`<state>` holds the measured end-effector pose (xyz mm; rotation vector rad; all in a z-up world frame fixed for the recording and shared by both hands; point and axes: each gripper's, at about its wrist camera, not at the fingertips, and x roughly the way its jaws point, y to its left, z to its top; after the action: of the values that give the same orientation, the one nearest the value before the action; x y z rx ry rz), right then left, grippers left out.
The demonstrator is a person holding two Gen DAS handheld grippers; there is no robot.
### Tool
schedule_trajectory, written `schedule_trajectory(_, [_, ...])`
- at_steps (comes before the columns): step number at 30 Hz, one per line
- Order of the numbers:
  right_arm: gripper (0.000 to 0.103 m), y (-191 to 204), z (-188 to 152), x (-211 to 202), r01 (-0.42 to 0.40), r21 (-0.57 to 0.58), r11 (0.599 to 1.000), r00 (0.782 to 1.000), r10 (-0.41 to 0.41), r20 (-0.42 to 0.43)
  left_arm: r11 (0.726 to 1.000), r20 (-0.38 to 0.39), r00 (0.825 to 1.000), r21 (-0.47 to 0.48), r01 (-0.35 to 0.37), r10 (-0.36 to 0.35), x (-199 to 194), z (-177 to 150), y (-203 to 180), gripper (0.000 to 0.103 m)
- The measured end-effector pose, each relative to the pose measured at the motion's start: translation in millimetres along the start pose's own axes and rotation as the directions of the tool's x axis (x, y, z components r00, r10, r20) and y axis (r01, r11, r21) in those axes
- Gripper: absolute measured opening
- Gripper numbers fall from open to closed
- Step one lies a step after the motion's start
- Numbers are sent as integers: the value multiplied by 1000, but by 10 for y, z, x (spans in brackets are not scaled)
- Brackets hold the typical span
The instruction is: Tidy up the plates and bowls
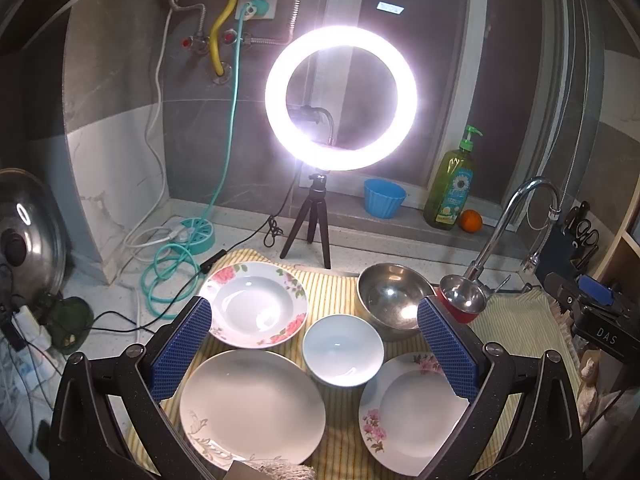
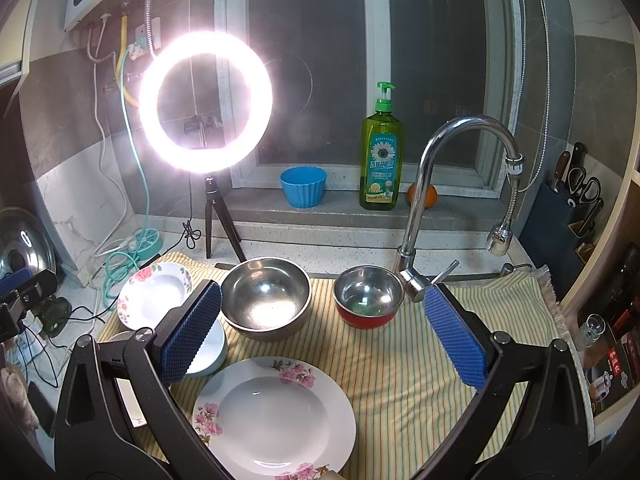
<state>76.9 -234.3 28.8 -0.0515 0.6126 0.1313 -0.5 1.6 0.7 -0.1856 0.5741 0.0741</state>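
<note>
Nothing stacked yet. Your left gripper [image 1: 314,338] and right gripper [image 2: 322,322]: jaws wide, holding nothing. Next: grab small white bowl [image 1: 343,350] mid-frame, set inside big steel bowl [image 1: 394,300].

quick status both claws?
Left claw: open, holding nothing.
Right claw: open, holding nothing.

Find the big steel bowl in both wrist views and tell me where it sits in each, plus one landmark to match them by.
Left wrist view: the big steel bowl sits right of centre, behind the white bowl, partly hidden by the left gripper's blue pad.
Right wrist view: the same bowl sits left of centre, just past the right gripper's blue pad.
Shared landmark: the small red-sided steel bowl beside it, at the faucet's base.
</note>
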Motion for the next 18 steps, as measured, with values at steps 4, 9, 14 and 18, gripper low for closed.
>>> schedule_trajectory(4, [103, -12, -8, -7, -1, -2, 1000, 1000, 1, -1, 1000, 1, 1000, -1, 1, -1, -2, -3, 2, 102])
schedule_trajectory(9, [103, -8, -13, -10, 1, -1, 1000, 1000, -1, 0, 1000, 0, 1000, -2, 2, -2, -6, -7, 3, 102])
schedule_trajectory(14, [103, -8, -17, -16, 0, -1, 1000, 1000, 0, 1, 1000, 0, 1000, -4, -1, 1, -23, -11, -7, 102])
schedule_trajectory(18, [103, -10, -18, -16, 0, -1, 1000, 1000, 0, 0, 1000, 2, 1000, -5, -3, 3, -38, 2, -10, 102])
